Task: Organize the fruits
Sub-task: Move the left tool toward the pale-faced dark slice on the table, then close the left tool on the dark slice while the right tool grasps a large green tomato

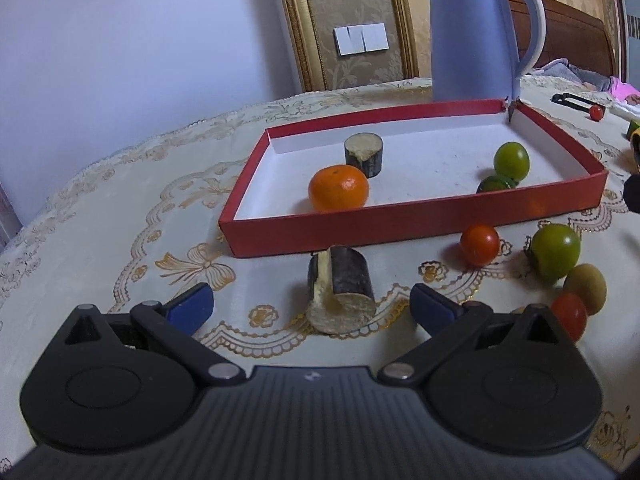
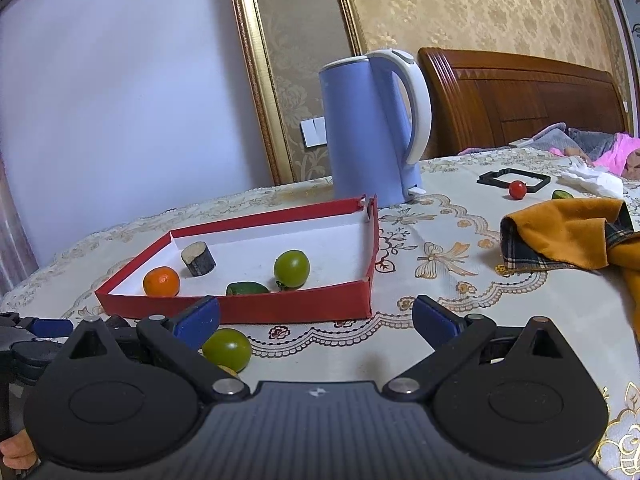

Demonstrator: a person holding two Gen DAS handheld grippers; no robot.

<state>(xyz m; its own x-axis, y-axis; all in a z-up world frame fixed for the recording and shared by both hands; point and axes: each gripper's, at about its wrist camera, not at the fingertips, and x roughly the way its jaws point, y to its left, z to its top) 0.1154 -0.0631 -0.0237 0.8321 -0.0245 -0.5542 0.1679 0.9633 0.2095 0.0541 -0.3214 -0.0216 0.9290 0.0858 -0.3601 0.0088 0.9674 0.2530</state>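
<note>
A red tray with a white floor holds an orange, a dark cut stub, a green tomato and a dark green piece. In front of it on the cloth lie a cut dark-skinned piece, a red tomato, a green tomato, a yellowish fruit and another red tomato. My left gripper is open, its fingers either side of the cut piece. My right gripper is open and empty, beside a green tomato in front of the tray.
A blue kettle stands behind the tray. In the right wrist view an orange cloth lies at the right, with a black frame and a small red tomato further back. The round table's edge curves at the left.
</note>
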